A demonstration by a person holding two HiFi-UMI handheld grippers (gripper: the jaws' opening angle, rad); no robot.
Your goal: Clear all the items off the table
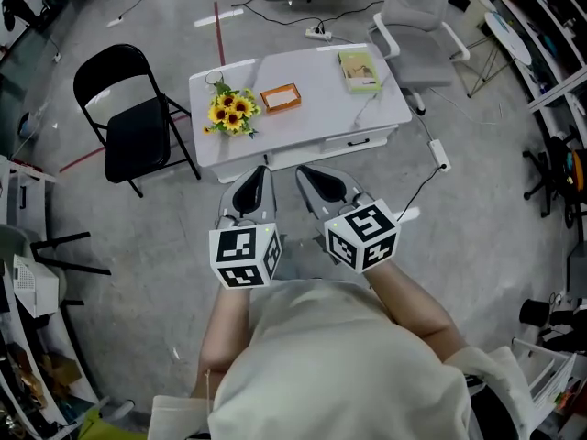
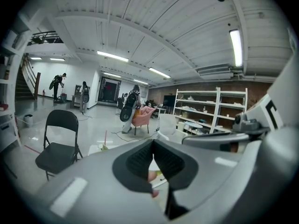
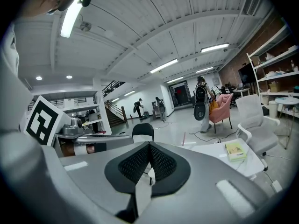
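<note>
1. Table (image 1: pixel 312 99): still fully loaded; clearing looks unstarted.
2. Sunflowers (image 1: pixel 231 111) by its left edge.
3. Green book (image 1: pixel 359 71) near the far right corner.
4. Orange box (image 1: pixel 281 97) just beside the sunflowers.
5. Left gripper (image 1: pixel 263 172) and right gripper (image 1: pixel 303 172): jaws closed, empty, short of the near edge.

A white table (image 1: pixel 316 122) is seen in the upper middle of the head view, set at a slight slant. Three items are spread across its top. A bunch of sunflowers (image 1: pixel 233 111) is laid at the left end, with green leaves around the yellow blooms. A shallow orange box (image 1: pixel 281 97), paler inside, is placed just right of the flowers. A yellow-green book (image 1: pixel 359 71) is laid flat near the upper right corner, well apart from the other two.
</note>
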